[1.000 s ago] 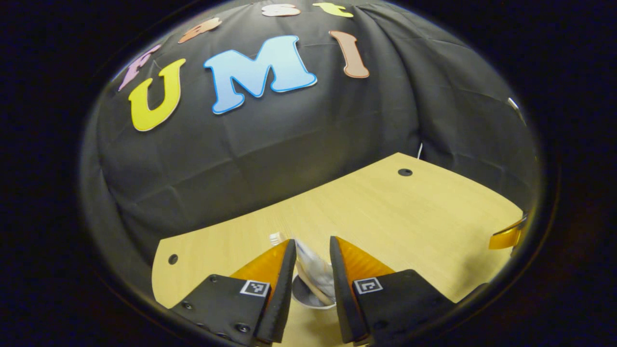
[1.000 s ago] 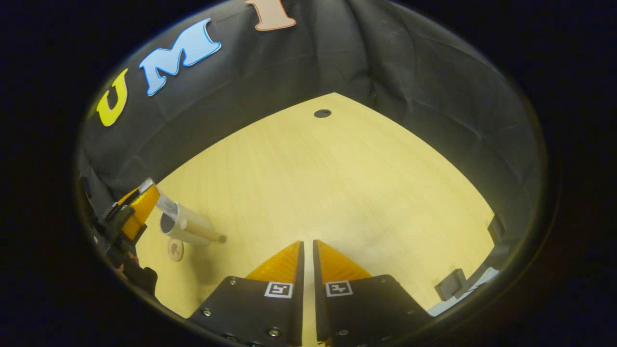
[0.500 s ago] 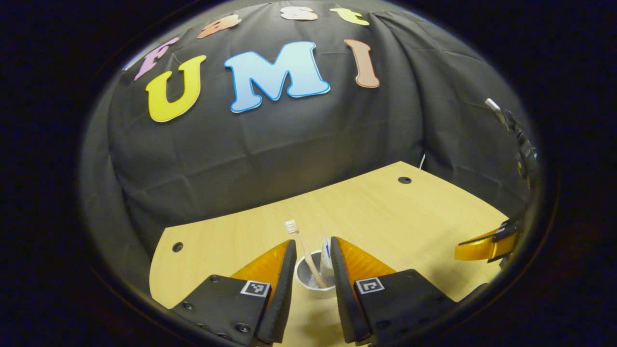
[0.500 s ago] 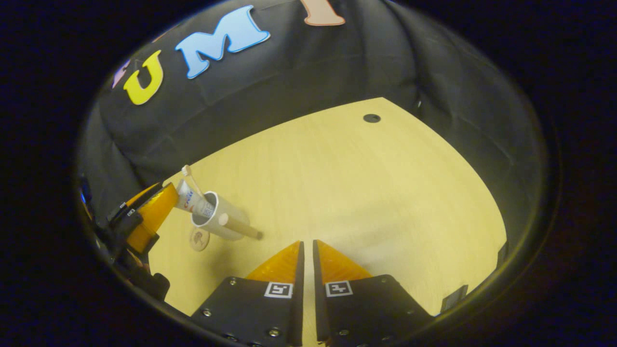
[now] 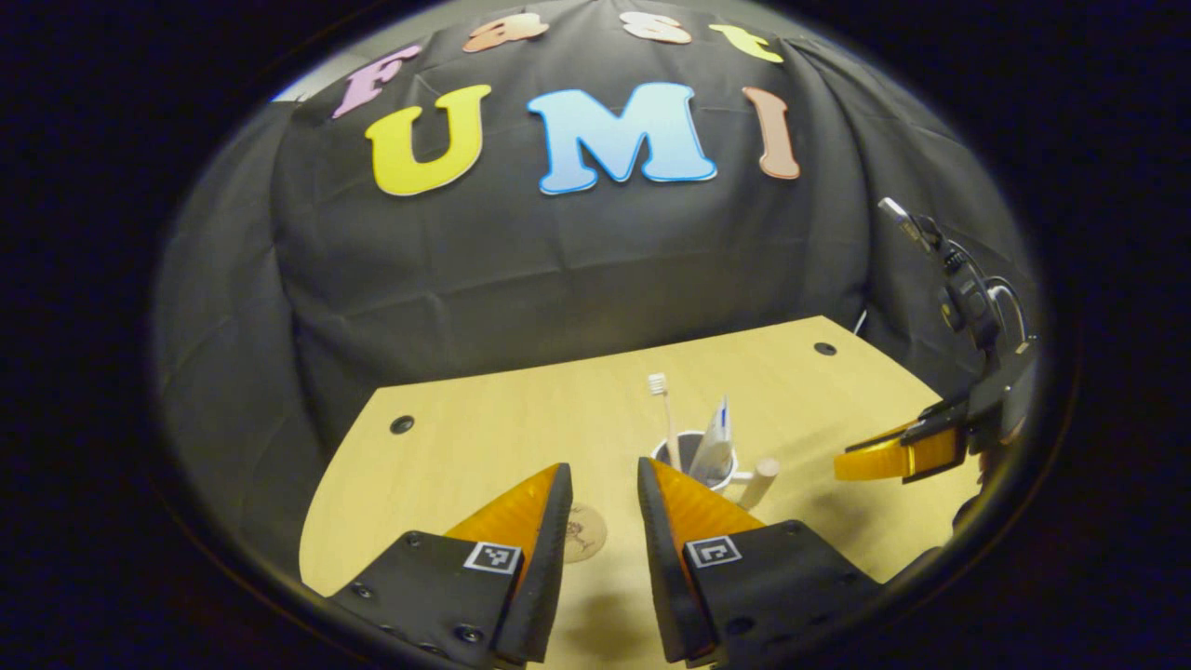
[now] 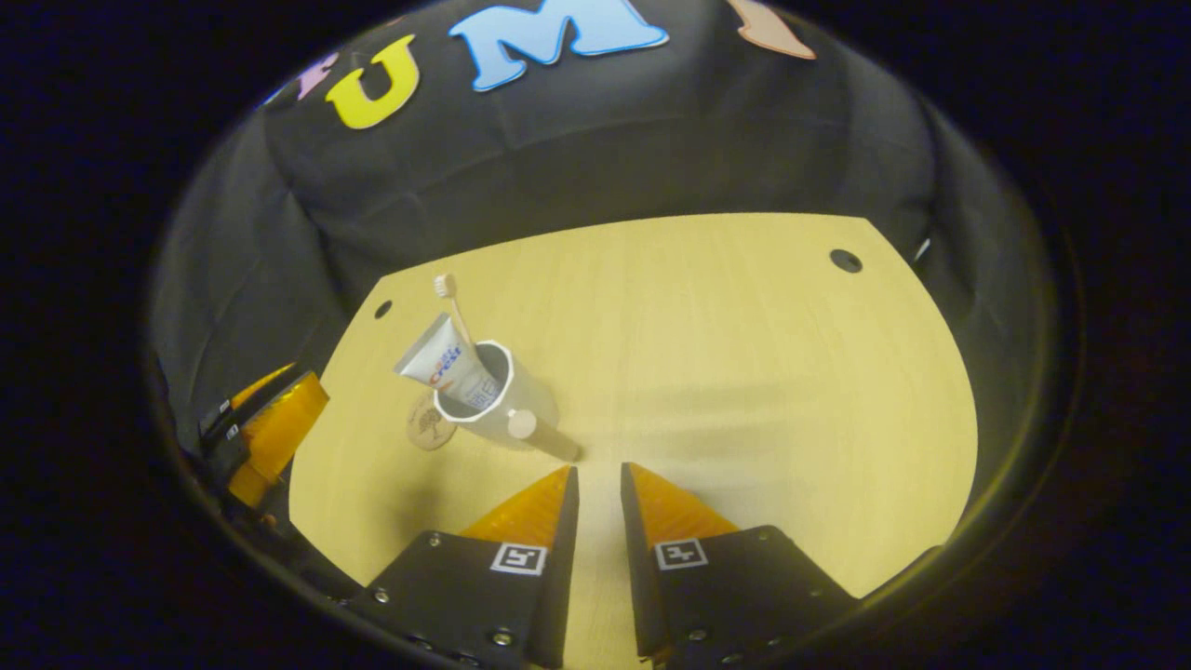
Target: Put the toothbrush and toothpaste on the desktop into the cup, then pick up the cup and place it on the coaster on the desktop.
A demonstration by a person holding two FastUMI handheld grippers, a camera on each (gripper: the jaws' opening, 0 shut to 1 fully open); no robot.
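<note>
In the left gripper view, on the light wooden desk point(image 5: 484, 447): a white cup point(image 5: 693, 458), standing up straight. Inside the cup, a toothbrush point(image 5: 660, 395) with its bristles up top, and a toothpaste tube point(image 5: 716, 433) leaning beside it. On the right side of the cup, a round wooden handle point(image 5: 761, 479) sticking out.

Near the cup, down and to its left: a small round coaster point(image 5: 584, 532), flat on the desk, partly hidden behind one finger. Cup beside the coaster, not on it.

Low in front of the cup: the left gripper point(image 5: 605, 484), fingers wide apart, nothing held between them, just desk and coaster in the gap. Off to the right of the cup, up above the desk: the right gripper point(image 5: 893, 456), seen from the side.

In the right gripper view: the same cup point(image 6: 516, 400) on the desk point(image 6: 744, 372), toothbrush point(image 6: 448, 290) and toothpaste tube point(image 6: 445, 363) poking out to the upper left, handle point(image 6: 535, 433) pointing toward the camera. Just beside the cup on its left, the coaster point(image 6: 426, 426). Below the cup and a bit right of it: the right gripper point(image 6: 600, 484), fingers only a little apart, holding nothing. Far left of the cup: the left gripper point(image 6: 274, 423).
</note>
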